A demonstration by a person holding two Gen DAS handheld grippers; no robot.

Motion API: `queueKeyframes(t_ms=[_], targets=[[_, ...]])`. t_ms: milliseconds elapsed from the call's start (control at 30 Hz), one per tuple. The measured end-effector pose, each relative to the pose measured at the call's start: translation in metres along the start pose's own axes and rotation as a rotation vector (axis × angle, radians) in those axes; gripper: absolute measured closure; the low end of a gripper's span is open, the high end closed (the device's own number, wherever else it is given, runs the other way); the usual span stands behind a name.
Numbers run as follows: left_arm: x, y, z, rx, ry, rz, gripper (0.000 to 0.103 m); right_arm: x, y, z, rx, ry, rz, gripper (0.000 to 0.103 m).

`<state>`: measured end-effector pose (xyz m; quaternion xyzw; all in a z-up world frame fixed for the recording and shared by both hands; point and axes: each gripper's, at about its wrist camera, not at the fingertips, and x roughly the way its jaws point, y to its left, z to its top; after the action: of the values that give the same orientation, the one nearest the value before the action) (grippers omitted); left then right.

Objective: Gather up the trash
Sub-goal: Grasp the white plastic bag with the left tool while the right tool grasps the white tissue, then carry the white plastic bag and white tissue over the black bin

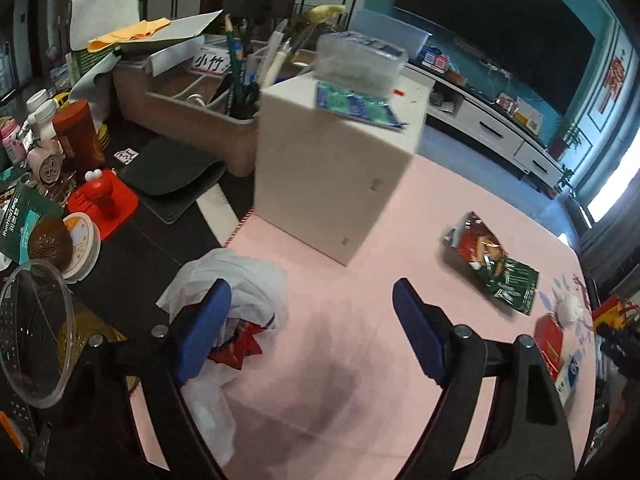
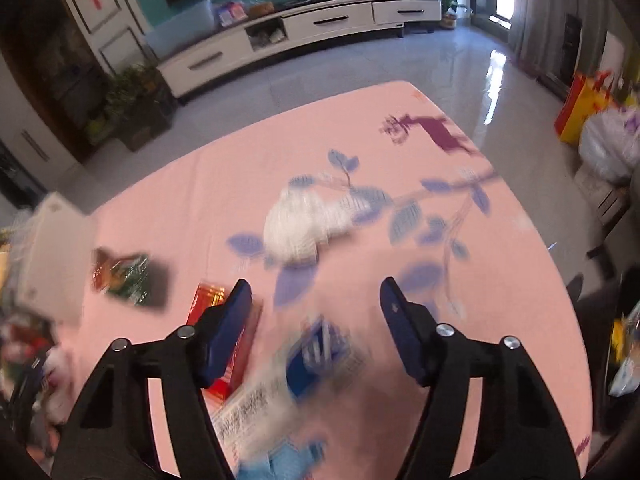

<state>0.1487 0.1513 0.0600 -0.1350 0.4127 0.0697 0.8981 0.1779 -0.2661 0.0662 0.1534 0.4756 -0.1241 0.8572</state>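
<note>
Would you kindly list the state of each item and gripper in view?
left gripper: jaws open, empty.
right gripper: jaws open, empty.
snack wrapper: torn open, lying flat.
white plastic bag: crumpled, red scraps inside.
white wad: crumpled, loose on the cloth.
red packet: lying flat.

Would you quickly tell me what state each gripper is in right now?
Left gripper: open, holding nothing, beside the white plastic bag.
Right gripper: open, holding nothing, above the pink tablecloth.
</note>
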Motion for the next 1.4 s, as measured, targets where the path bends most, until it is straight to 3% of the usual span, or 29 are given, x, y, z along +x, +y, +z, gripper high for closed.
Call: queueKeyframes(t_ms=[167,333,433,533,667,967,1267,1400], targets=[[0.013,0.002,0.000,0.036,0.000,0.048,0.023,0.046,0.030,0.021,-0.046,0.021,-0.132,0.041],[0.017,0.014,0.003,0.002,0.015,0.046,0.034,0.072,0.032,0.018,0.009,0.091,-0.120,0.058],[0.017,0.019,0.004,-0.023,0.019,0.044,0.053,0.070,0.037,0.013,-0.030,0.089,-0.122,0.067],[0.020,0.023,0.002,-0.046,0.025,0.067,0.091,0.064,0.038,0.007,-0.070,0.077,-0.151,0.071],[0.013,0.020,0.000,-0.053,0.026,0.034,0.097,0.053,0.026,0.001,-0.062,0.071,-0.153,0.072],[-0.071,-0.034,-0.012,0.010,-0.059,-0.170,0.098,-0.011,-0.014,-0.017,-0.058,0.025,-0.087,0.072],[-0.142,-0.123,-0.082,0.151,-0.120,-0.352,0.098,-0.073,-0.090,-0.084,0.044,-0.006,0.059,0.072],[-0.159,-0.157,-0.121,0.203,-0.089,-0.447,0.098,-0.099,-0.115,-0.110,0.040,-0.077,0.006,0.072]])
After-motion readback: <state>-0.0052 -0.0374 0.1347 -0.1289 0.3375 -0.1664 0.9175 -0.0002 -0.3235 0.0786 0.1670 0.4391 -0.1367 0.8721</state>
